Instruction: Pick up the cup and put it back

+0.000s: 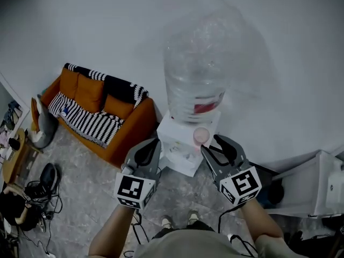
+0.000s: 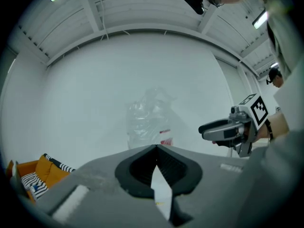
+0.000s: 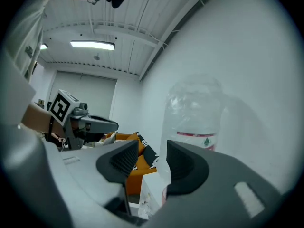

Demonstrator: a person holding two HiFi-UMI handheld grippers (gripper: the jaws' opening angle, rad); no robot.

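Pink cup (image 1: 200, 136) rests on the white dispenser (image 1: 174, 134) just ahead of my right tongs (image 1: 209, 144), which I hold half-spread and empty, ready to straddle it, with my left tongs (image 1: 151, 144) pinched together, idle.

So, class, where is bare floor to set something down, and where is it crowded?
Free: the floor between sofa, clutter and the person's feet. Crowded: the left edge, and the dispenser ledge, where the cup sits by the bottle.
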